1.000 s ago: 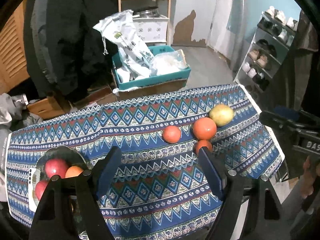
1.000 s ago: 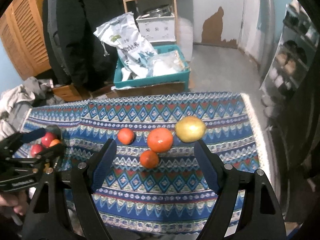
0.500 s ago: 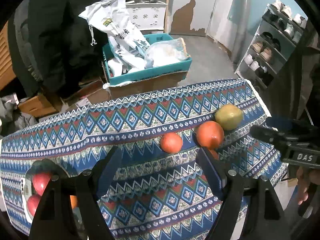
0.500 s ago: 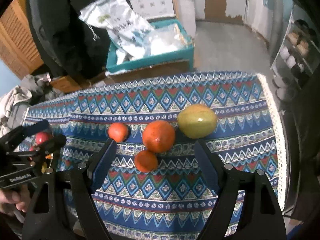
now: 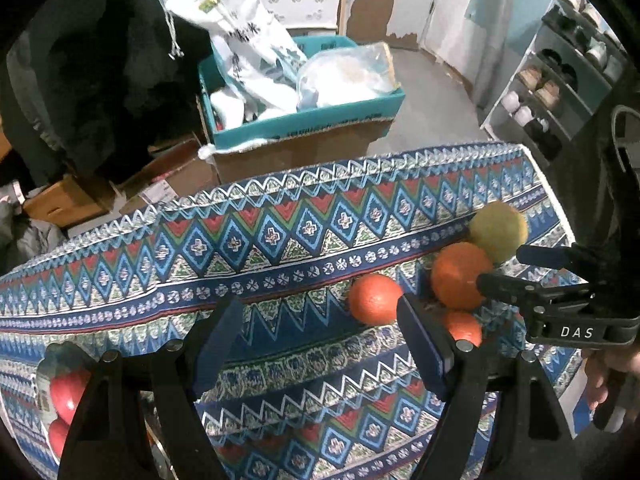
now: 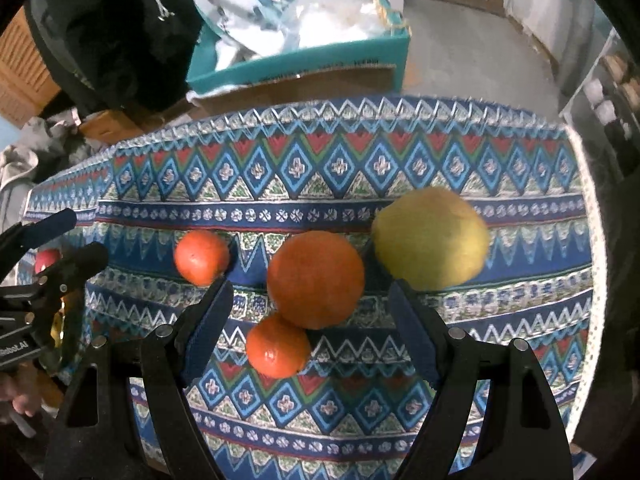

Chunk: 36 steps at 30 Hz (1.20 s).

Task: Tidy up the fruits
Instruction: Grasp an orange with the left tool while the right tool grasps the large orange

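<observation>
On the patterned cloth lie a big orange (image 6: pixel 316 278), a small orange (image 6: pixel 278 346) in front of it, another small orange (image 6: pixel 201 257) to the left and a yellow-green fruit (image 6: pixel 430 238) to the right. My right gripper (image 6: pixel 310 322) is open, its fingers either side of the big orange and the small one in front. My left gripper (image 5: pixel 320 338) is open and empty over the cloth, left of the same fruits (image 5: pixel 460 276). A plate (image 5: pixel 60 364) with red apples (image 5: pixel 66 390) sits at the left.
Beyond the table's far edge stands a teal box (image 5: pixel 304 120) with white bags on cardboard boxes. A shoe rack (image 5: pixel 556 80) is at the right. Dark clothing (image 6: pixel 116 40) hangs at the back left.
Both grippers have moved forward and lower toward the fruits. The right gripper now brackets the big orange and the small one in front. Both stay open.
</observation>
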{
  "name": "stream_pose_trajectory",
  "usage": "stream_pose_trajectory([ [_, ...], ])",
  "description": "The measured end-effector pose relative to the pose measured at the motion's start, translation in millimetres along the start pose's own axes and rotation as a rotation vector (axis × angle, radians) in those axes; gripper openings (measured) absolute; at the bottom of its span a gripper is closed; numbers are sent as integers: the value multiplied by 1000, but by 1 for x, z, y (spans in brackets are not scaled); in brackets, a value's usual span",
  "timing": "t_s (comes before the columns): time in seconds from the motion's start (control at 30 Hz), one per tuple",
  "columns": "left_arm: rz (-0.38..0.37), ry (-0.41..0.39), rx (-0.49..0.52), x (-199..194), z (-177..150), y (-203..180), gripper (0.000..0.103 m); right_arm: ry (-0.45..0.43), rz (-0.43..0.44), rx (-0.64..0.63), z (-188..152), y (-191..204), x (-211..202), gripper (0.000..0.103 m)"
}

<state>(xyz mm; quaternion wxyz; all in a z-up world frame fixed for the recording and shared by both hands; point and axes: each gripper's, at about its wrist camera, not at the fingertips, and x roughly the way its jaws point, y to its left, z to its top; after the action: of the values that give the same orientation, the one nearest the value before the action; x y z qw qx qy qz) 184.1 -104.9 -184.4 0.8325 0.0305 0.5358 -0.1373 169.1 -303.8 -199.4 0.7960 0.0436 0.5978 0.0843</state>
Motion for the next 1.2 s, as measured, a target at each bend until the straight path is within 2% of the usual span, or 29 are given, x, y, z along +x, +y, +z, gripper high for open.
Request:
stream_pose_trajectory([
  [0.2,17,45,44,30,-5,-2,80,39,-20,-2,2,3,29,80],
  [0.47,-3,84,57,49,-11,-5,80,60,-20,14,5,-3,54,80],
  [0.53,-11,88,60,51,-11,-7,81,74,-11,13,6,-4,60,76],
  [0.57,-15,90,61,52,-10,-8,81,67,-3,9,5,-4,61,69],
  [0.77,-56,90,60,56,-7,-18,80,27,-27,-2,5,-1,54,68],
  [0.97,-35,109,130,72,-4,-37,80,-35,-27,61,-6,-18,26,68],
  [1.2,-27,132,131,91,-4,-44,80,-70,4,128,-23,-39,3,68],
])
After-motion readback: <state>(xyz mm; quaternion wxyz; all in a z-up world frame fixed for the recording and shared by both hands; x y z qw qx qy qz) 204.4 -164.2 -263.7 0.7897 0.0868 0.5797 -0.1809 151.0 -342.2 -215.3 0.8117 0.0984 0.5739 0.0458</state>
